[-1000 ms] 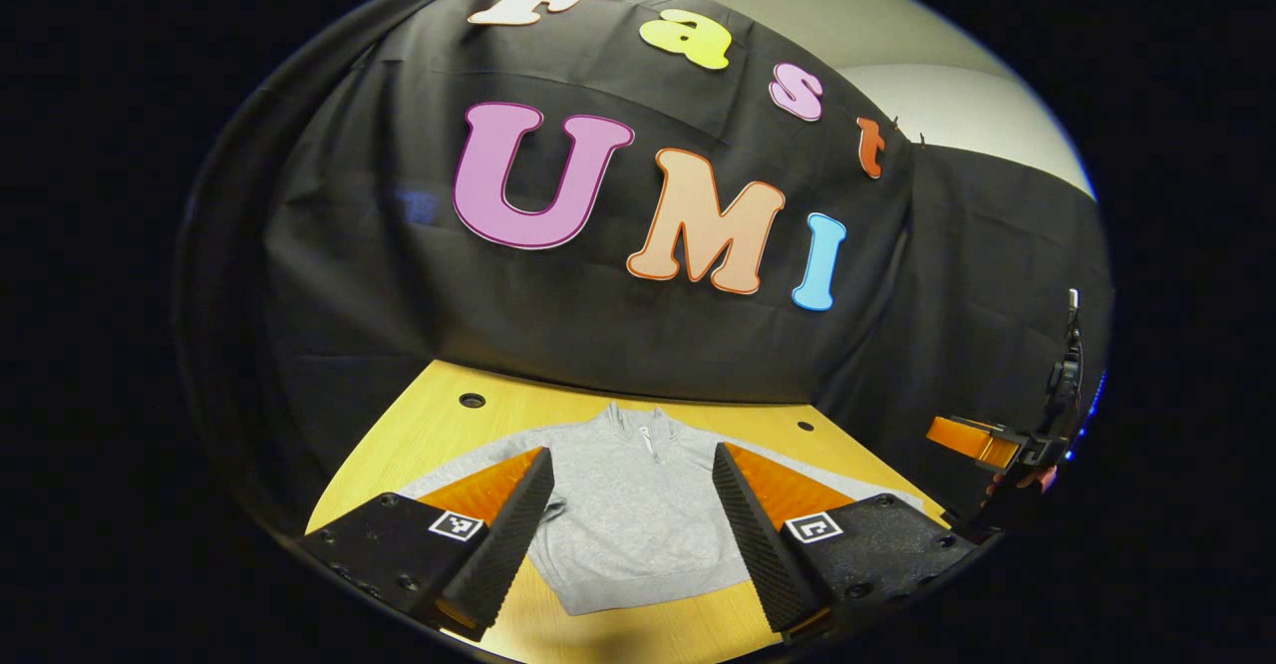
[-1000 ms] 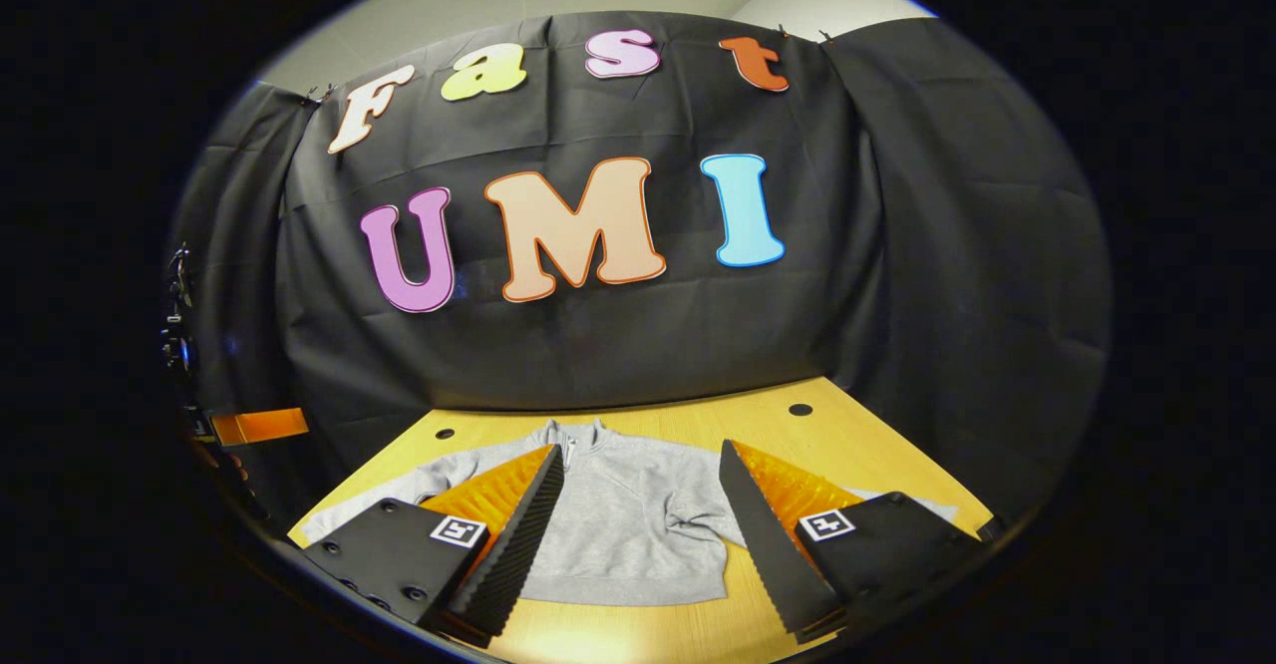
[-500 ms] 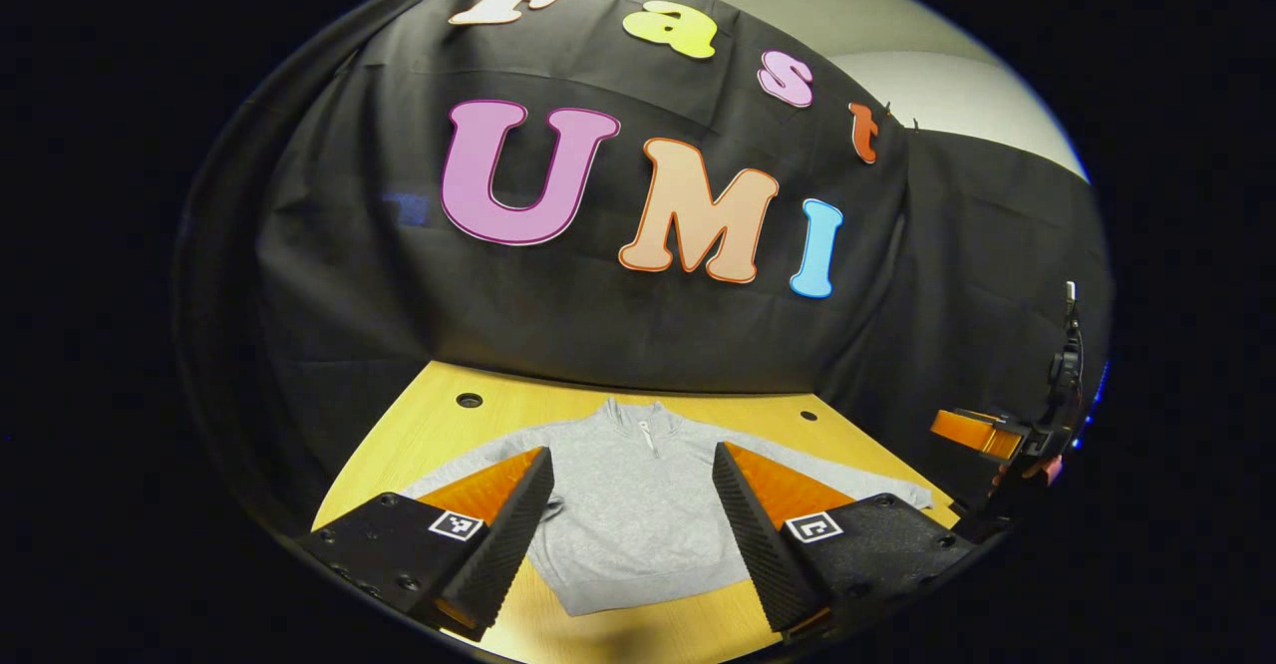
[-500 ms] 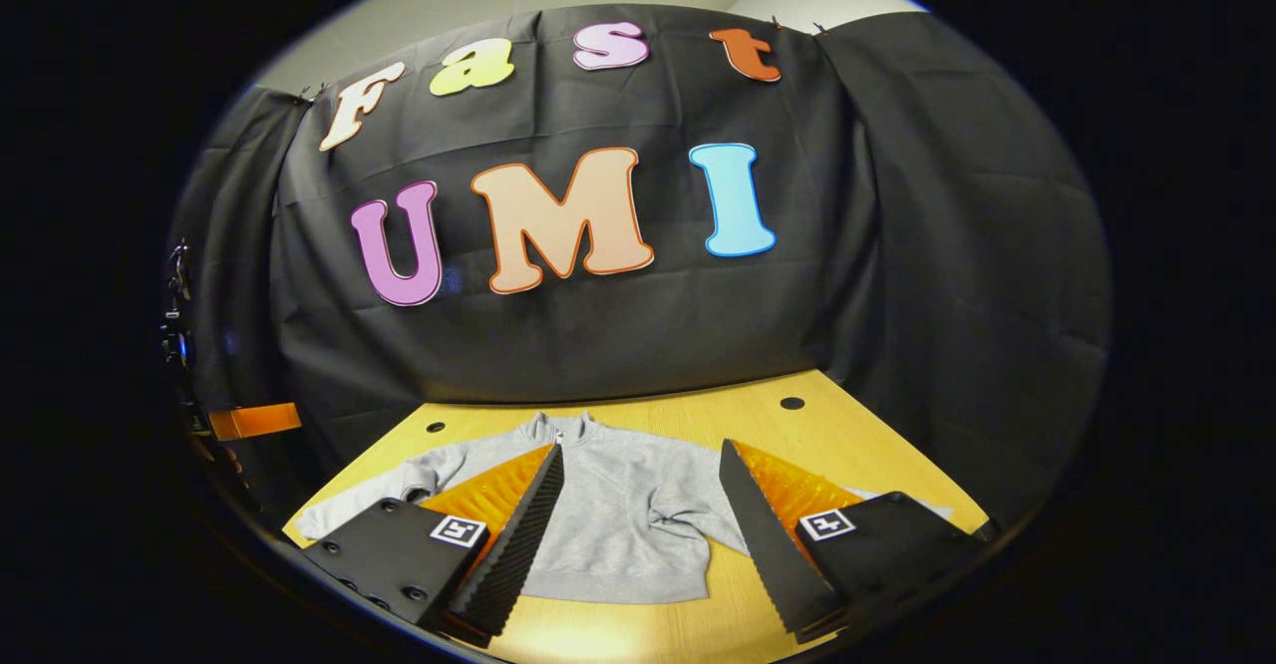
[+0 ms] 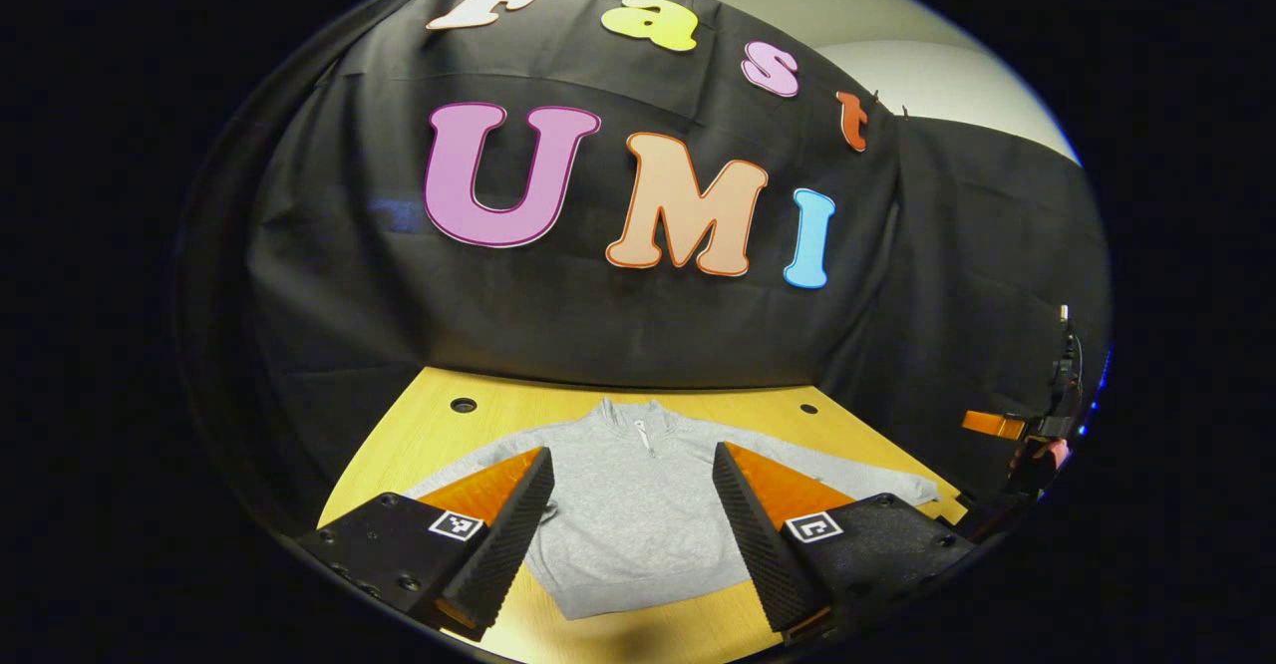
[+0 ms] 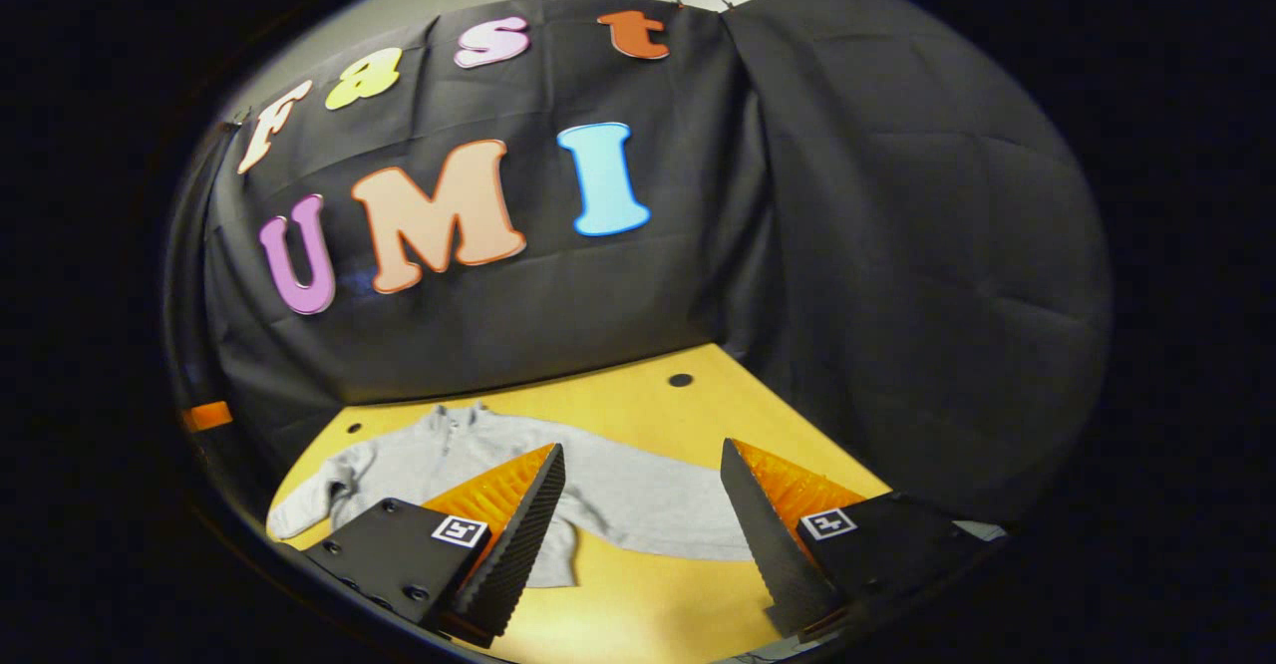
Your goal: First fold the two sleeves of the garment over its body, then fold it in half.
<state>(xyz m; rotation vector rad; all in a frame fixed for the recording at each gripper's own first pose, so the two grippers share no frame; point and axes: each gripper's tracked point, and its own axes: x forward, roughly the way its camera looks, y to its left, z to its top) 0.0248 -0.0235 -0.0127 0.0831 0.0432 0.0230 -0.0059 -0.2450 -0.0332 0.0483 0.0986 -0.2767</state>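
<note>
Hovering above the near edge of the worktop (image 5: 419, 425), the left gripper (image 5: 633, 524) has its two fingers spread wide apart with nothing between them but air; past the gap, in the left gripper view, lies the grey garment (image 5: 638, 504). The right gripper (image 6: 643, 534) also hangs with its fingers parted and grips nothing; it is above the near right part of the worktop (image 6: 688, 425), looking across the wood toward the back right corner.

In the left gripper view the garment lies flat on the worktop, collar and short zip toward the back edge, hem toward the near edge. One sleeve reaches out toward the right edge, and the other runs toward the left edge behind the left finger. Neither sleeve is folded over the body.

In the right gripper view the garment (image 6: 439, 460) lies to the left of centre, one sleeve ending near the left edge with its cuff curled, the other sleeve running rightward between the fingers.

Far right in the left gripper view, the right gripper (image 5: 1032, 425) and a hand (image 5: 1042, 453) holding it appear beyond the right edge. Small dark holes (image 5: 463, 405) dot the wood near the back edge.
</note>
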